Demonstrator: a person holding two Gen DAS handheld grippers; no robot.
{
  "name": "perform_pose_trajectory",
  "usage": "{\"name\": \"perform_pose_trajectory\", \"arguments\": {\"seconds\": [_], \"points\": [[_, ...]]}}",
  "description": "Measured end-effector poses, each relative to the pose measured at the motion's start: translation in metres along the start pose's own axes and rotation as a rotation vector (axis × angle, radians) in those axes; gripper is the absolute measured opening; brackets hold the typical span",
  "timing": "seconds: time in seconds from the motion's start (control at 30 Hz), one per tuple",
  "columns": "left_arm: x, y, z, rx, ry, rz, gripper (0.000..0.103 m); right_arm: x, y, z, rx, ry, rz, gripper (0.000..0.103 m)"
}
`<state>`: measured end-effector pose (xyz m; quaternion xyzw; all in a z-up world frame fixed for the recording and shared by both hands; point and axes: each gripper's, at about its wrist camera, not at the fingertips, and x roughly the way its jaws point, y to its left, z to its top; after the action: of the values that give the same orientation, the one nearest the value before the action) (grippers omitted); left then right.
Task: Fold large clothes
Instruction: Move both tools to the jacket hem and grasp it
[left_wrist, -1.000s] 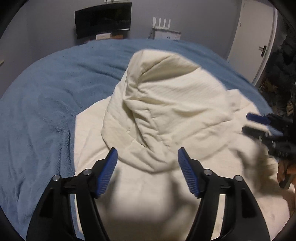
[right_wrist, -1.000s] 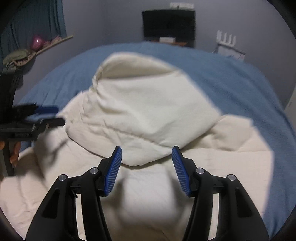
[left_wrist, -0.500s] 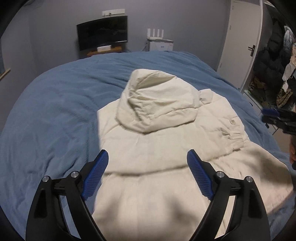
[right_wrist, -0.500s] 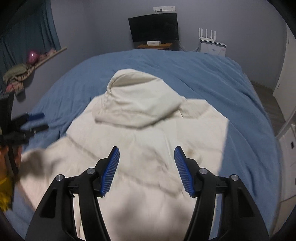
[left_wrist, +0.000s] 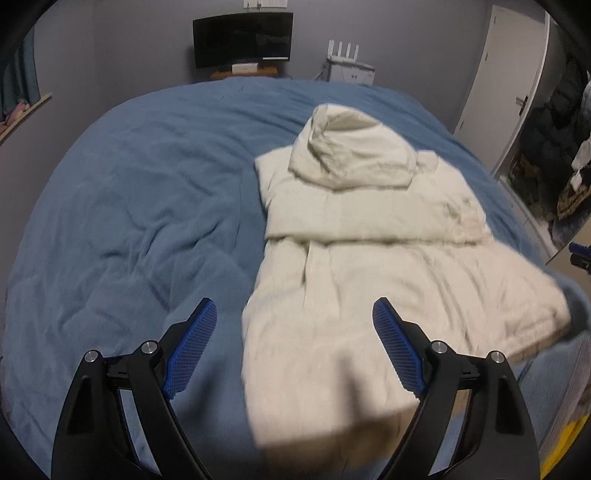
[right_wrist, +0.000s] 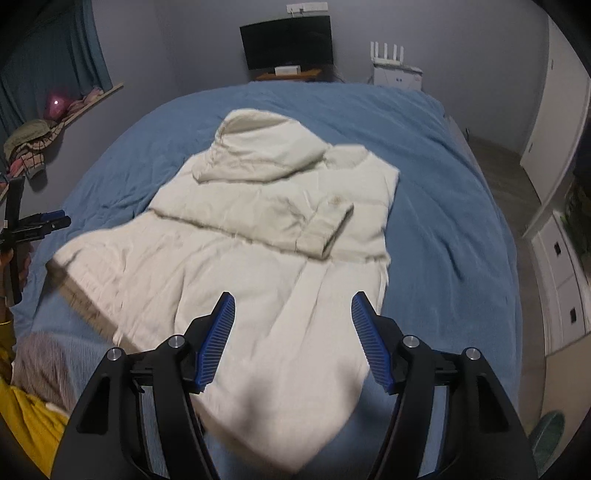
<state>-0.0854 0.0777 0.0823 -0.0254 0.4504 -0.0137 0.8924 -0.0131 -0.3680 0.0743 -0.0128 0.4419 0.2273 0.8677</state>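
both jaws clear of cream jacket (left_wrist: 369, 229) lying beyond; left gaping empty, right opening, empty.

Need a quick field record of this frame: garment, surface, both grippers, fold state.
garment: cream hooded padded jacket, lying flat, hood laid down over the upper body
sleeves: folded in across the chest, one cuff on top
surface: blue fleece bed cover
left gripper: jaws wide open, empty, above the jacket's lower edge
right gripper: jaws opening, nothing between them, above the hem area
fold state: sleeves and hood in; lower body not yet folded up
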Motion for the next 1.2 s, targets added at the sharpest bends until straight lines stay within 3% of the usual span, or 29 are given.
{"name": "perform_pose_trajectory", "arguments": {"seconds": [0.2, 0.53, 0.9, 1.2], "points": [[-0.004, 0.011, -0.033, -0.030, 0.091, -0.018, 0.080, -0.004, -0.013, -0.043, 0.075, 0.059, -0.018, 0.062], [-0.006, 0.014, -0.051, -0.064, 0.134, -0.069, 0.071, -0.016, -0.023, -0.093, 0.170, 0.081, -0.006, 0.062], [-0.001, 0.013, -0.058, -0.073, 0.170, -0.123, 0.066, -0.001, 0.000, -0.103, 0.159, 0.182, 0.072, 0.062], [0.004, 0.017, -0.057, -0.106, 0.140, -0.159, 0.067, 0.024, -0.002, -0.083, 0.162, 0.162, 0.104, 0.060]]}}
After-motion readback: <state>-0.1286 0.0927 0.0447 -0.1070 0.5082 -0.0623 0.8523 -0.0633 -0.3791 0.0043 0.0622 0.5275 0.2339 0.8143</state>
